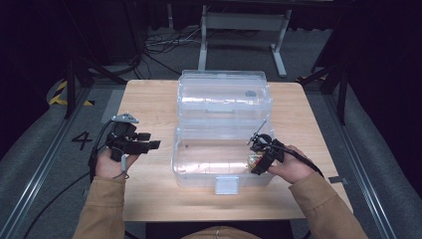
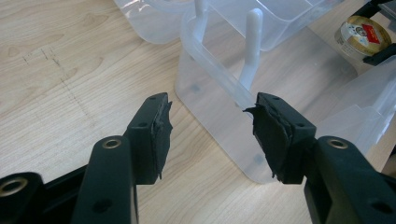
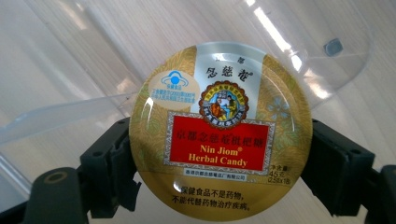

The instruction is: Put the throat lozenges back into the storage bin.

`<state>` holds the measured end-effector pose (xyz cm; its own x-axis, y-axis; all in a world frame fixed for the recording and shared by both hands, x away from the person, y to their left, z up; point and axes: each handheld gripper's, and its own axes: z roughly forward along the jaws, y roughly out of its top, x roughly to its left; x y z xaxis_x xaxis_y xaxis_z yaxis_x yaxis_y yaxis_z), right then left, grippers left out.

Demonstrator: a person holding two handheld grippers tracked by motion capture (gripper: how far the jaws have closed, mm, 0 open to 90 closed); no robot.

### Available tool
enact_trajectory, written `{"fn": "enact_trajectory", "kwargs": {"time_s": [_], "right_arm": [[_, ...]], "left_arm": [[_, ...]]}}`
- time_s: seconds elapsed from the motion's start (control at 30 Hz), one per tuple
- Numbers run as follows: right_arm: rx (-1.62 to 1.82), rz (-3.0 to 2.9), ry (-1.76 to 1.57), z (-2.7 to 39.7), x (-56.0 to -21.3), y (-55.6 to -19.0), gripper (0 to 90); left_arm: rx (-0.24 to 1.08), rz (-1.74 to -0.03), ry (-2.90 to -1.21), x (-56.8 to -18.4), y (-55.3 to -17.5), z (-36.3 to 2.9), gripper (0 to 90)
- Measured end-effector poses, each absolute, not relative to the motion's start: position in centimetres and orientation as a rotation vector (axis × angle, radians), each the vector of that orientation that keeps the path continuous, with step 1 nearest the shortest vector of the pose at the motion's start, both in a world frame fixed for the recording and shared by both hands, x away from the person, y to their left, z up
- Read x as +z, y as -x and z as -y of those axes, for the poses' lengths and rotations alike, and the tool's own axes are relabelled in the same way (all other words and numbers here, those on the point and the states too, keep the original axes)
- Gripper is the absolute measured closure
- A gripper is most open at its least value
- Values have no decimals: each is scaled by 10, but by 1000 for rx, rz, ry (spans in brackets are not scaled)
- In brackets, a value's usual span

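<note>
In the high view, a round candy tin (image 1: 255,160) was held by the right gripper (image 1: 262,157) at the right end of a clear plastic box (image 1: 209,159) on the wooden table (image 1: 149,99). The left gripper (image 1: 144,141) was kept left of the box.

In the left gripper view, its jaws were spread wide with nothing between them.

In the right gripper view, the tin (image 3: 221,132) was clamped by its rim.

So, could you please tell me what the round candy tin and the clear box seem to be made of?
The candy tin, held in the right tool, looks like glossy printed metal, judging by the sharp highlights on its domed lid. The clear box appears to be see-through moulded plastic: the table's wood grain shows through its walls.
</note>
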<state>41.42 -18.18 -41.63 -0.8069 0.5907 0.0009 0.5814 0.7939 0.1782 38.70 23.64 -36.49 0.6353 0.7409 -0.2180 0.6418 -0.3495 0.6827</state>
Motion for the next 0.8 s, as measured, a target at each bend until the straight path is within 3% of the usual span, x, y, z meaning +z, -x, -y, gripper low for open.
{"fn": "enact_trajectory", "kwargs": {"time_s": [0.37, 0.8], "right_arm": [[277, -2932, -988, 181, -416, -414, 152], [280, -2919, -986, 181, -415, -413, 160]], "left_arm": [[160, -1079, -2088, -365, -387, -236, 462], [164, -1083, -2084, -365, -387, -237, 462]]}}
